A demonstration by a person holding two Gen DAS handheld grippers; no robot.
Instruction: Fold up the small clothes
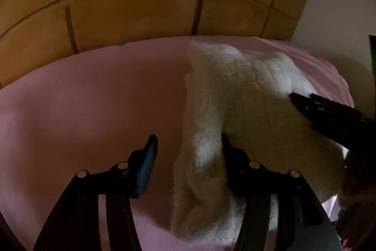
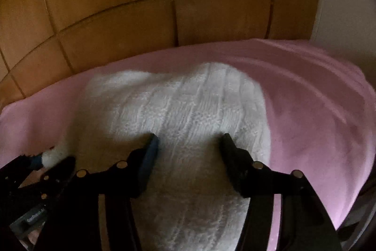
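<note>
On the pink sheet [image 2: 305,114] lies our white knitted garment [image 2: 188,109], a fluffy ribbed piece spread lengthwise toward the wooden wardrobe doors [image 2: 141,15]. From the left wrist view the same garment [image 1: 246,98] sits right of centre, its near end running under the camera and cut off at the bottom edge, so we cannot tell what kind of clothing it is or how many layers are folded.

Our right gripper [image 2: 188,142] hangs over the middle of the knit with its 2 fingers spread wide apart; whether the tips touch the wool is hard to judge in the dim light. It shows again in the left view [image 1: 329,114], as a dark shape over the garment's right part (only 1 finger is clear there).

Our left gripper [image 1: 188,142] is also spread, its right finger against the garment's left edge, its left finger over bare sheet [image 1: 82,109]. In the right view the left gripper [image 2: 50,160] sits at the lower left corner with a tuft of white wool between its tips, though blur keeps us from saying whether it pinches it.

Beyond the sheet's far right corner a pale wall [image 2: 347,4] shows.
</note>
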